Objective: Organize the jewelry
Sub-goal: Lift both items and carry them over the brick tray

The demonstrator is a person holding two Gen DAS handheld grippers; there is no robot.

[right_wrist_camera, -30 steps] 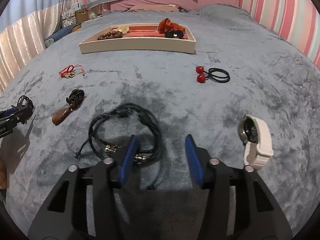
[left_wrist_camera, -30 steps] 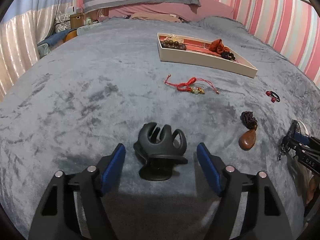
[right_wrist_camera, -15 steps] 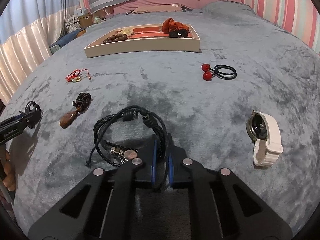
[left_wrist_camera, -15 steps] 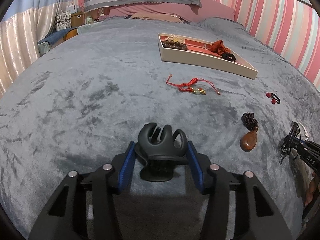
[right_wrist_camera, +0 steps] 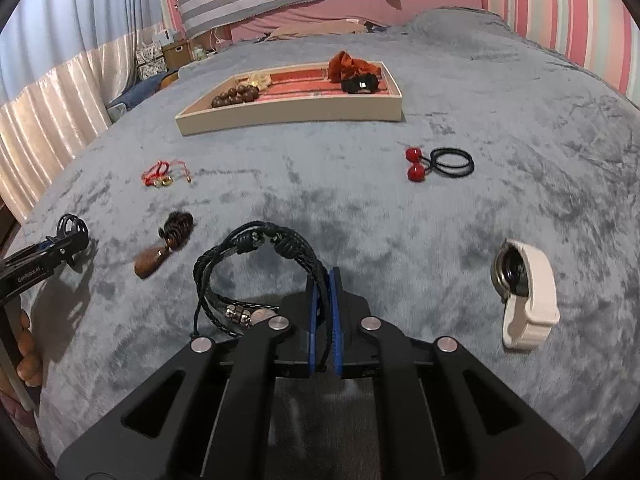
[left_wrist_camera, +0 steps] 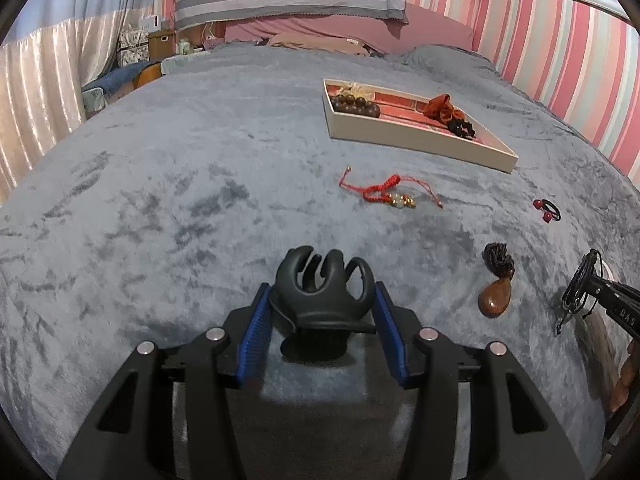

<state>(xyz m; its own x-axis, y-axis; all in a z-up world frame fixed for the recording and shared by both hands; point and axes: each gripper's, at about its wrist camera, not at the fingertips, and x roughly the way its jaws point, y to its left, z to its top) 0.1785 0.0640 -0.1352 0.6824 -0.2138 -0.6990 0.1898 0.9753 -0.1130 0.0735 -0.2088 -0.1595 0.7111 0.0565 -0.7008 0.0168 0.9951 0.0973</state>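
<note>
Two hand-held claws work over a bed [left_wrist_camera: 168,184] covered in grey plush.

Left wrist view: the left claw [left_wrist_camera: 322,308] pinches a black hair clip [left_wrist_camera: 324,292] between its blue pads, at 6 o'clock, low over the bed. At 1 o'clock lies a cream tray [left_wrist_camera: 416,140] holding brown beads [left_wrist_camera: 356,105], a rust scrunchie [left_wrist_camera: 440,105] and a small black piece [left_wrist_camera: 462,130]. Between clip and tray lies a red cord bracelet [left_wrist_camera: 384,192]. At 3 o'clock sit a brown pendant [left_wrist_camera: 496,292] and, farther off, a hair tie [left_wrist_camera: 548,210] with two red balls. At the right edge the right claw [left_wrist_camera: 580,292] shows, with black cord hanging from it.

Right wrist view: the right claw [right_wrist_camera: 325,304] is pressed together on a black braided bracelet [right_wrist_camera: 256,276], which loops out to its left, at 6 o'clock. A white watch [right_wrist_camera: 526,292] lies at 3 o'clock, the hair tie [right_wrist_camera: 440,162] at 1 o'clock, the tray [right_wrist_camera: 296,114] at 12 o'clock. The pendant [right_wrist_camera: 160,252] and red bracelet [right_wrist_camera: 164,174] lie toward 10 o'clock. At 9 o'clock the left claw [right_wrist_camera: 72,236] shows, gripping the clip [right_wrist_camera: 71,226].
</note>
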